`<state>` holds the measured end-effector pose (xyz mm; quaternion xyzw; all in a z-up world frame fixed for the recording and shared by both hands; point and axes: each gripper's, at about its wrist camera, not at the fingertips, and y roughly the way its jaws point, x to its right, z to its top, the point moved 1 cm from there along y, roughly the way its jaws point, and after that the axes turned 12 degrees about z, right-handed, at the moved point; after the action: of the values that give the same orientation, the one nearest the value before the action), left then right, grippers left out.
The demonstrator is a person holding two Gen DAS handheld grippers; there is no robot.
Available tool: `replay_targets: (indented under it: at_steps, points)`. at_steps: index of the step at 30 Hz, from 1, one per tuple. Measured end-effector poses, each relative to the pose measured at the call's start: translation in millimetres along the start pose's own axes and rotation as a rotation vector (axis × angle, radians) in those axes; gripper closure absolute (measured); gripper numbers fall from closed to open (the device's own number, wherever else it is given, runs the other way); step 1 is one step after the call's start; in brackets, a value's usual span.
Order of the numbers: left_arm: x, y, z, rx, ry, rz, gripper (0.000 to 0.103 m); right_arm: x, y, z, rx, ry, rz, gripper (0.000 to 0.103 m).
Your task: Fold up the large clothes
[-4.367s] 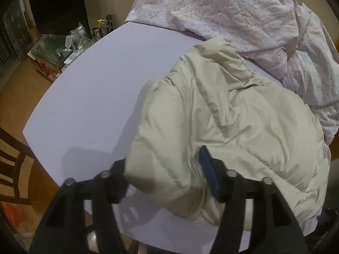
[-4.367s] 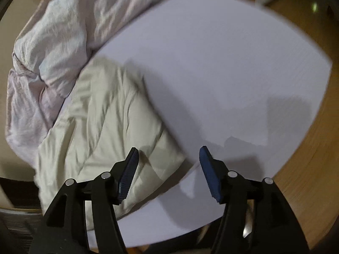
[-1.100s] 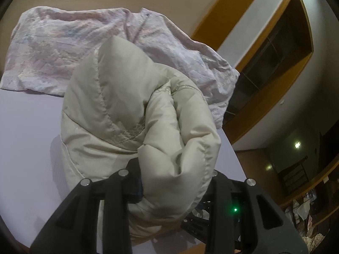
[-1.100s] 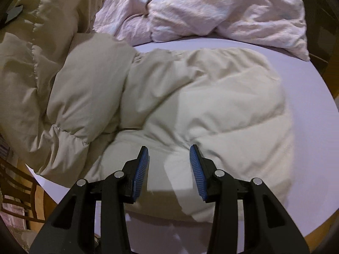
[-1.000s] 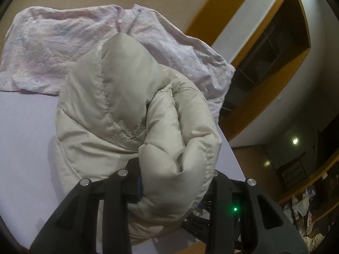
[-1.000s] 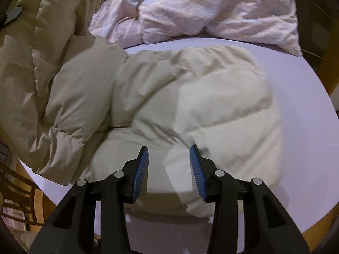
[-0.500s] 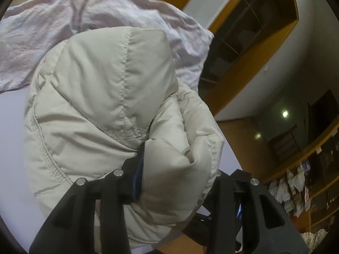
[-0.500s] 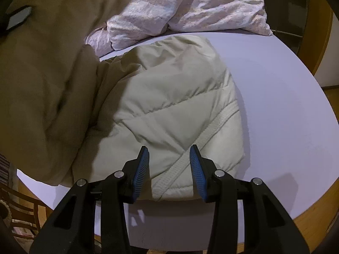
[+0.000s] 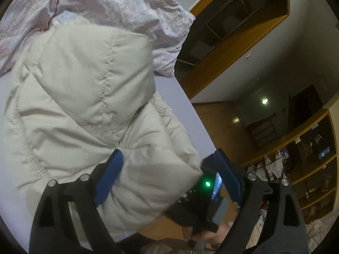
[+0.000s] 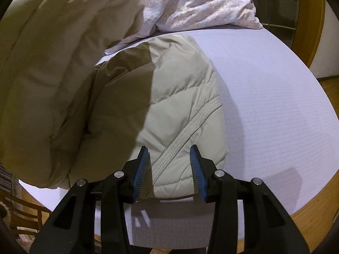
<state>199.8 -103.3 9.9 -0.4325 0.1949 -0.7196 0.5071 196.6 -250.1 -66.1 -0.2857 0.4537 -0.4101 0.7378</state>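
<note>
A cream puffer jacket [image 9: 84, 110] lies on the lilac table [image 10: 275, 89], one half folded over the other. My left gripper [image 9: 167, 175] is open wide above the folded-over part, its blue fingers [image 9: 110, 175] on either side of a bulge of fabric without pinching it. In the right wrist view the jacket [image 10: 180, 110] lies flat with its hem near the front edge, and a raised fold hangs dark at the left. My right gripper [image 10: 169, 167] is open just above the hem, empty.
A crumpled pink-white quilt [image 9: 95, 6] lies at the back of the table and shows in the right wrist view [image 10: 201, 4] too. Wooden shelves [image 9: 233, 31] stand beyond the table. A wooden chair [image 10: 23, 216] is below the table's left edge.
My left gripper opened and let go of the jacket fold it was pinching, and the fold has settled lower. My right gripper slid toward the jacket's hem, staying open.
</note>
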Motion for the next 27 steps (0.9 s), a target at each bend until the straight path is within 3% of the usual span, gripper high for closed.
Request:
replay_targets:
  at_steps: [2,7,15,20,22,27]
  points:
    - [0,-15,0,0.027,0.020,0.017,0.011,0,1,1,-0.005,0.000,-0.001,0.060]
    - [-18,-48,-3,0.086,0.050,0.168,0.009,2,4,3,-0.013,0.012,-0.009,0.059]
    - [-92,-70,-5,0.127,-0.095,0.343,0.009,4,6,4,-0.020,0.014,-0.013,0.059]
    - [-137,-53,-6,0.089,-0.208,0.399,0.009,3,8,5,-0.024,0.008,-0.020,0.058]
    - [-144,-43,-6,0.078,-0.248,0.369,0.009,3,8,5,-0.026,0.007,-0.022,0.058]
    - [-120,-29,0,0.083,-0.169,0.375,0.009,2,6,7,-0.026,0.014,-0.025,0.058]
